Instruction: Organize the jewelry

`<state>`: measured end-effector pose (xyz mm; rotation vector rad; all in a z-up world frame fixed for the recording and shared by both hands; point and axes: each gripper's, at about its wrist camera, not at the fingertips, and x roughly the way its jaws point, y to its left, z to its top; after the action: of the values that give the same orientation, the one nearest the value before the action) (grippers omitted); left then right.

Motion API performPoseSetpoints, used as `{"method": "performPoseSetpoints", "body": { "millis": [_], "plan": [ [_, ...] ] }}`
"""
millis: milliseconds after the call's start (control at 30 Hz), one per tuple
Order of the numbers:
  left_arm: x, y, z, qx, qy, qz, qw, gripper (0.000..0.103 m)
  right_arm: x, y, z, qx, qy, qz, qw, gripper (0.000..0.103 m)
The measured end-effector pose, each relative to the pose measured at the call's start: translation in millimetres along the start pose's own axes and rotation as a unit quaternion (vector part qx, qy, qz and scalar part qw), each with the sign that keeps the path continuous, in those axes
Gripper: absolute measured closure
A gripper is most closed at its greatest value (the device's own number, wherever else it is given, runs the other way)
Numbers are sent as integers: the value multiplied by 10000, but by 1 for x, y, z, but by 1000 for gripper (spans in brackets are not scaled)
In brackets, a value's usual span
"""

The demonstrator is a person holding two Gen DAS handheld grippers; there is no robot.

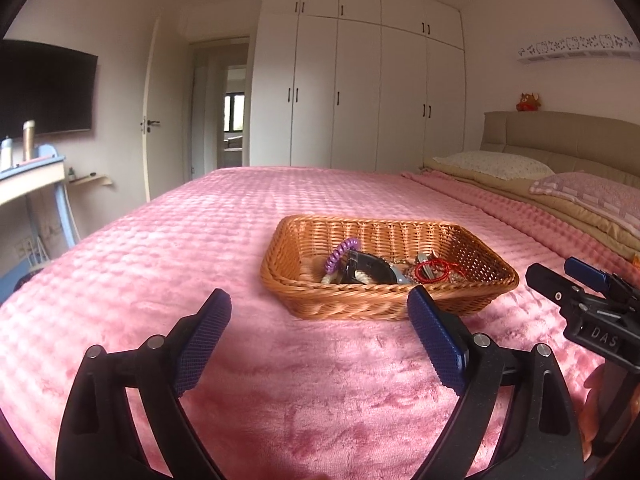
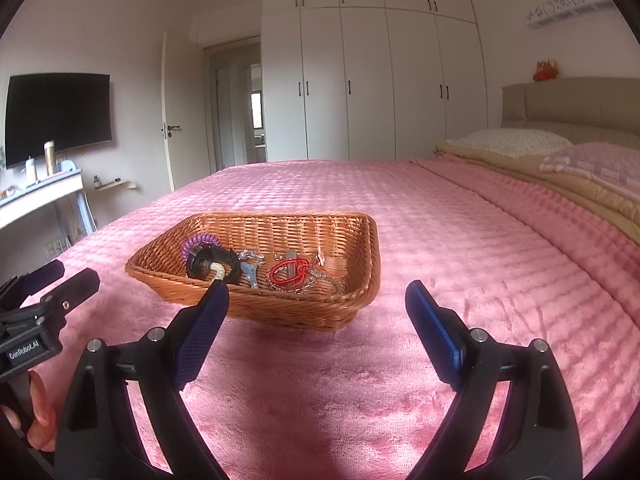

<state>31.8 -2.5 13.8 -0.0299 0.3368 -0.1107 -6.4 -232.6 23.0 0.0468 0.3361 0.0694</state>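
A brown wicker basket (image 1: 472,248) (image 2: 344,240) sits on the pink bedspread (image 1: 280,368) (image 2: 328,376). It holds a purple coil band (image 1: 340,254) (image 2: 200,242), a black watch (image 1: 370,270) (image 2: 214,266), a red cord bracelet (image 1: 432,270) (image 2: 288,272) and chains. My left gripper (image 1: 320,300) is open and empty, just short of the basket's near rim. My right gripper (image 2: 316,292) is open and empty, near the basket's near right corner. Each gripper shows at the edge of the other's view, the right in the left wrist view (image 1: 560,276) and the left in the right wrist view (image 2: 68,280).
Pillows (image 1: 492,164) (image 2: 512,142) and a beige headboard (image 1: 560,132) lie at the right. White wardrobes (image 1: 360,92) stand behind the bed. A desk with bottles (image 2: 40,192) and a wall TV (image 2: 58,116) are at the left.
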Motion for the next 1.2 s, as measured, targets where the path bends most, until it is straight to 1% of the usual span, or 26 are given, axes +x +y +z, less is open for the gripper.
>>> {"method": "performPoseSetpoints", "body": {
  "millis": [133, 367, 1200],
  "plan": [
    [0, 2, 1, -36, 8, 11, 10000, 15, 7, -4, -1, 114, 140, -3, 9998, 17],
    [0, 1, 1, -21, 7, 26, 10000, 13, 10, -5, -1, 126, 198, 14, 9997, 17],
    [0, -3, 0, 105, -8, 38, 9999, 11, 9, -5, -1, 117, 215, 17, 9997, 17]
  ]
}}
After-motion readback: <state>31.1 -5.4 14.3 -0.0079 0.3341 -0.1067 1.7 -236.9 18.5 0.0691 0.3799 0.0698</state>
